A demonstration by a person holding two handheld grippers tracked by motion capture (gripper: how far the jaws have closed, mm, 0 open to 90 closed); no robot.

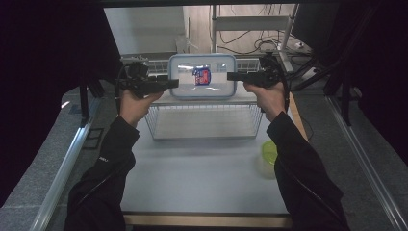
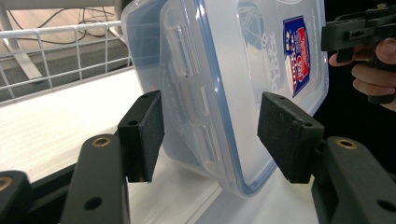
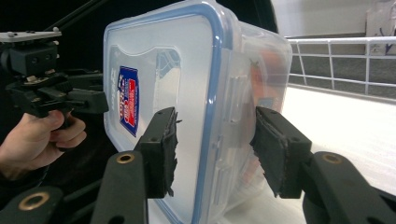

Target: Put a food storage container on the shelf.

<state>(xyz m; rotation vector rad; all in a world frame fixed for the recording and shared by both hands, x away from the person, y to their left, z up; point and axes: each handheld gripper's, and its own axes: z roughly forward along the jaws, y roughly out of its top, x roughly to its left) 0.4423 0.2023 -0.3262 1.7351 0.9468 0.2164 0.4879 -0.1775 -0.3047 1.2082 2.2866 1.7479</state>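
- Left gripper (image 2: 210,135) fingers gape around the tilted container (image 2: 243,93), untouching.
- Right gripper (image 3: 215,144) fingers likewise; unsupported, it may topple off the wire shelf (image 1: 159,130).

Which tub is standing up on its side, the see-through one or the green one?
The see-through box with the blue rim, up on the wire rack. It stands on edge, showing its stickered lid; the yellow-green tub sits low on the table.
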